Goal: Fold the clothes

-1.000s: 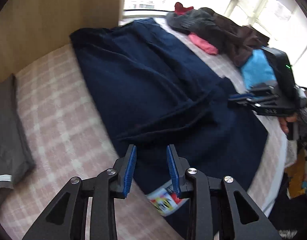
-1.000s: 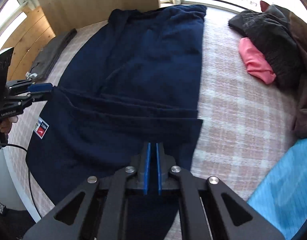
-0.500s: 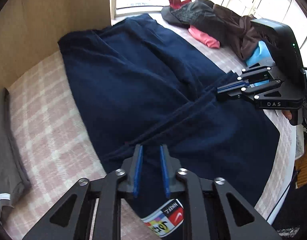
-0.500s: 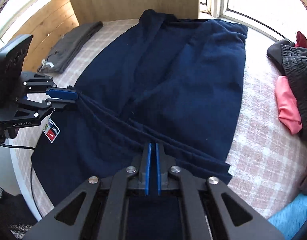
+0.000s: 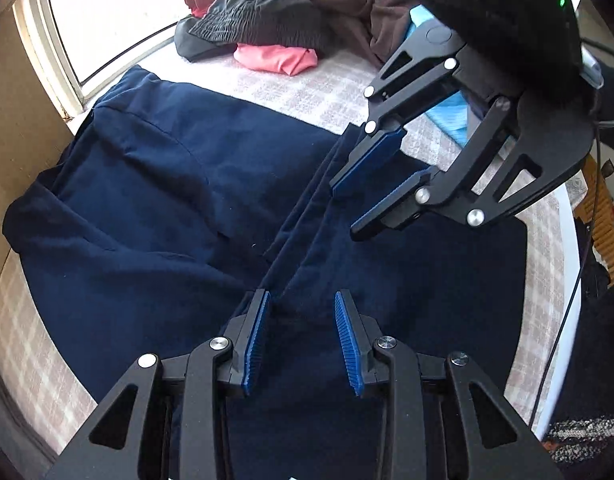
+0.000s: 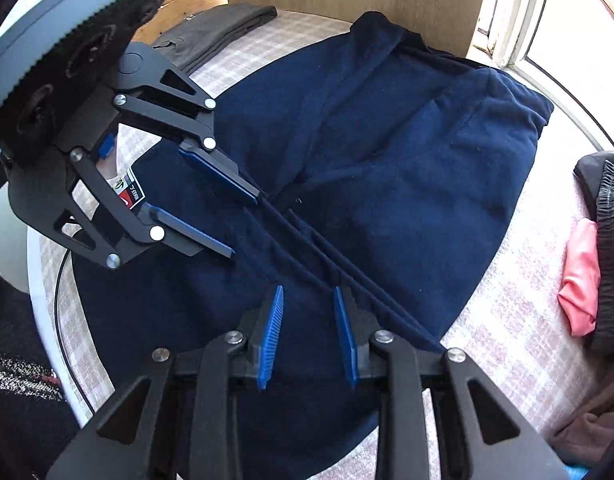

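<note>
Above navy garment [image 5: 155, 216], left gripper [image 5: 303, 340] apart, right gripper [image 6: 309, 336] apart, both empty

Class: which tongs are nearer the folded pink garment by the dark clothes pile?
Right. The right tongs hover nearer the pink garment; the left tongs sit further back over the navy garment.

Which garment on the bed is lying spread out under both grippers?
The navy garment; the grey one lies folded apart, the pink one beside a dark pile.
</note>
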Tool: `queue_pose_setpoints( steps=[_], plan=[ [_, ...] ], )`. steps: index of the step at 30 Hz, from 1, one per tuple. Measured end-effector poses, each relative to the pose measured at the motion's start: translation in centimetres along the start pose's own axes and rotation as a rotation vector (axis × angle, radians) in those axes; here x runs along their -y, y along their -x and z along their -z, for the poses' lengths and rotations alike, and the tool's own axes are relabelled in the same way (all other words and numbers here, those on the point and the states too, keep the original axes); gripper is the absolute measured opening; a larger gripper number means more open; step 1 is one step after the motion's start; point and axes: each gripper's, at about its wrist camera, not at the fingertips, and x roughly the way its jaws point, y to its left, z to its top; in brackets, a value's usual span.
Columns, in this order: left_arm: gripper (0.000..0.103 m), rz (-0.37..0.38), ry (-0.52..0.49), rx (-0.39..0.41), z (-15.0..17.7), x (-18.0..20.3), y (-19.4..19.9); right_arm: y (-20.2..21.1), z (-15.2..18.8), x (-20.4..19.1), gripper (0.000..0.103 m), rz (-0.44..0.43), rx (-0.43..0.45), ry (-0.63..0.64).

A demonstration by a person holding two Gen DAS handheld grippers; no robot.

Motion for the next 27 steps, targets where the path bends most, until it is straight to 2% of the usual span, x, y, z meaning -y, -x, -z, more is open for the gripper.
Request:
queue_pose_setpoints(
  steps=[3, 6, 8, 9, 10, 16, 20, 22, 24, 25, 27],
  plan=[
    [0.021, 0.002, -0.017, 0.002, -0.2, -0.1, -0.4, -0.2, -0.7, -0.3, 0.028, -0.005, -0.012, 0.045],
    [0.003, 0.049, -0.001, 0.009, -0.3, -0.4, -0.5, -0.7, -0.8, -0.7, 0.028, 0.005, -0.036, 0.097],
    [0.003, 0.054, 0.0, 0.018, -0.3, -0.3, -0.6, -0.5, -0.7, -0.8, 0.027, -0.002, -0.04, 0.11],
    [0.003, 0.054, 0.0, 0.022, -0.3, -0.2, -0.6, -0.4, -0.8, -0.6, 0.018, -0.007, -0.042, 0.107],
    [0.003, 0.053, 0.005, 0.027, -0.4, -0.2, -0.6, -0.3, -0.8, -0.5, 0.003, -0.004, -0.046, 0.109],
    [0.003, 0.045, 0.051, 0.064, -1.0, -0.5, -0.3, 1.1, -1.1, 0.8, 0.003, 0.082, -0.021, 0.088],
    [0.014, 0.014, 0.1, 0.053, -1.2, -1.8, -1.0, 1.2, -1.1, 1.7, 0.007, 0.109, -0.044, 0.015],
    [0.021, -0.023, 0.124, 0.087, -0.5, -2.7, 0.7, 2.3, -0.8, 1.6, 0.01, 0.071, -0.01, -0.021],
    [0.021, -0.023, 0.179, 0.114, 0.4, -3.8, 2.4, 3.6, -0.5, 0.6, 0.01, -0.016, 0.045, -0.029],
    [0.021, -0.006, 0.201, 0.124, 0.9, -4.1, 3.1, 3.8, -0.4, -0.1, 0.01, -0.058, 0.052, -0.021],
    [0.021, 0.037, 0.236, 0.133, 2.2, -4.4, 4.0, 3.0, 0.2, -1.0, 0.01, -0.074, 0.013, 0.005]
  ],
)
